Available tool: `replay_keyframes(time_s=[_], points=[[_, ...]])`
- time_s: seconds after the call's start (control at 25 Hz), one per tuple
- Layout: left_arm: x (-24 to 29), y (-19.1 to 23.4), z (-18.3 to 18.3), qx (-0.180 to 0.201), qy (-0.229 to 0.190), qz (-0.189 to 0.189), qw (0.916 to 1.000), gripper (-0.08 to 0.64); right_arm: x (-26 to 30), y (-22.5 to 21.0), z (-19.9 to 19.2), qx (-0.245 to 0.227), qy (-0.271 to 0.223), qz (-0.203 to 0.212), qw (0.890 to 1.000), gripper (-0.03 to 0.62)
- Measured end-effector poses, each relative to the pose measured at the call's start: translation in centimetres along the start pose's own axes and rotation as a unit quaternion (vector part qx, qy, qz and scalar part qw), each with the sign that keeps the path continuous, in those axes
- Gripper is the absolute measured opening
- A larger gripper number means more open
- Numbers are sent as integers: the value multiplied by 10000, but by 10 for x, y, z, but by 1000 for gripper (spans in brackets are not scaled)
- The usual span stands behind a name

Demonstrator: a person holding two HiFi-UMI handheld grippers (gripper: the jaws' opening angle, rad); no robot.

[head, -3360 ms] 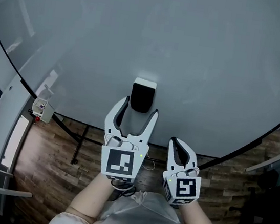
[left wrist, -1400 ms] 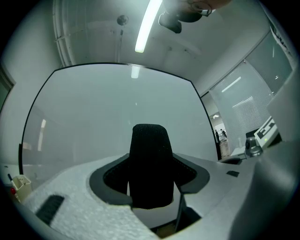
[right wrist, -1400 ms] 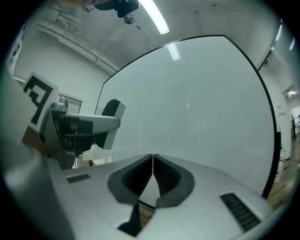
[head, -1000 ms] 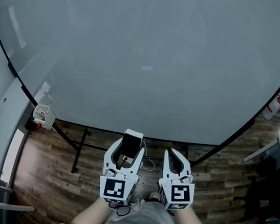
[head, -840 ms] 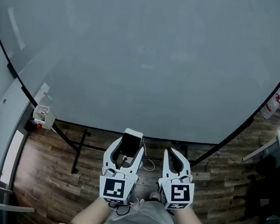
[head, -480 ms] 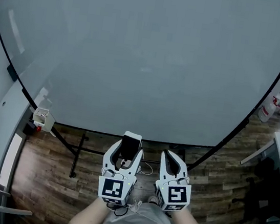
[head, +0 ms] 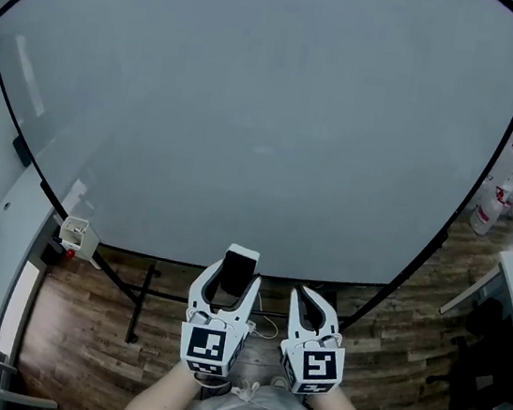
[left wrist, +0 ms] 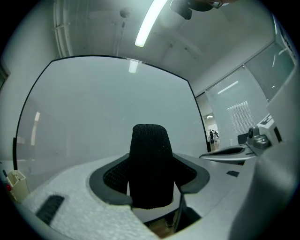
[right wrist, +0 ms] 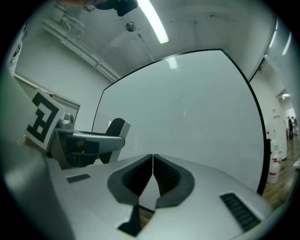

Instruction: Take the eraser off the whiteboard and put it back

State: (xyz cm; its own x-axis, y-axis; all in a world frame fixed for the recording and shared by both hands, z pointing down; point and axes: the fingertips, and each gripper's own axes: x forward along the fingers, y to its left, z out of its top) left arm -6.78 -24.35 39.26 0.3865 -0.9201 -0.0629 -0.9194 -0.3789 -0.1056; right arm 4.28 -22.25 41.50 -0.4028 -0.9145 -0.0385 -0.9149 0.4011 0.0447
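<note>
Fingers: the pads of my left gripper (head: 229,277) press on the two sides of the eraser (left wrist: 150,165). The jaws stand wide only because the eraser is wide.
Other fingers: the jaws of my right gripper (head: 306,298) are together with nothing between them. It hangs idle just beside the left one.
Eraser: it stands upright in the left grip, with its black felt face toward the gripper camera. It is in the air and clearly apart from the board.
Whiteboard (head: 270,107): it is large and bare, and I see nothing stuck on it. Its black frame and the wooden floor (head: 99,315) below it are in view.
Change: a few seconds ago the eraser sat on the board with my left jaws around it. Now it is off the surface, both grippers are pulled back toward the body, and much more of the board shows in the head view. In the last second the grip looks the same.
Meaning: I judge that the taking-off half is done. The putting-back half is not yet begun.
Next need: bring the eraser flat to the board and let go only when it sticks.
</note>
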Motion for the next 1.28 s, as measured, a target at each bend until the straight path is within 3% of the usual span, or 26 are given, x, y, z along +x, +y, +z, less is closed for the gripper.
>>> replay_keyframes(time_s=[0.4, 0.68, 0.84, 1.12, 1.28], points=[[74, 30, 80, 70, -617, 113, 9980, 265, 16, -19, 8, -8, -123, -112, 9999, 26], [103, 45, 122, 243, -953, 427, 9942, 265, 24, -16, 1, 37, -64, -1, 10000, 27], [119, 43, 124, 427, -959, 408, 9936, 265, 29, -20, -2, 95, -33, -19, 9999, 26], [140, 47, 113, 267, -795, 578, 9948, 265, 36, -21, -3, 113, -28, 86, 9999, 27], [144, 49, 110, 441, -833, 672, 9933, 265, 38, -27, -4, 136, 1, 86, 9999, 27]])
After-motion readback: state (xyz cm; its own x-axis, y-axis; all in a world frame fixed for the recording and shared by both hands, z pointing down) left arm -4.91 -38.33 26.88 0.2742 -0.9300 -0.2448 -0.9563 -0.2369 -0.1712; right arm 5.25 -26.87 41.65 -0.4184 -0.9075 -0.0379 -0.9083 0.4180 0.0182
